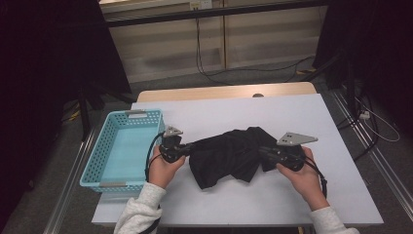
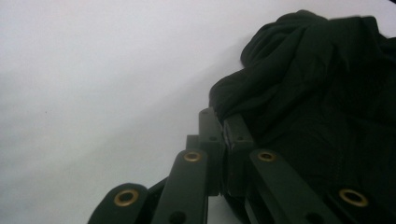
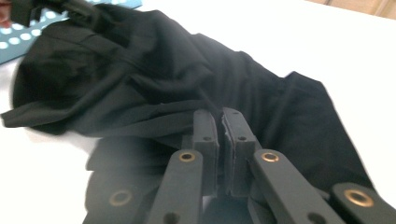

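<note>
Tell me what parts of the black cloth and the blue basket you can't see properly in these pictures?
- Black cloth: crumpled, so its shape and kind are hidden by its own folds in the high view.
- Left tool: its shut tips meet the cloth edge; dark on dark hides how much is pinched.
- Right tool: same there.
- Blue basket: its near inside wall is hidden by its rim; cut off by the top edge in the right gripper view.

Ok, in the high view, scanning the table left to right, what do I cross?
Blue basket → left gripper, shut on the cloth's left edge → black cloth → right gripper, shut on the cloth's right edge → bare white tabletop.
</note>
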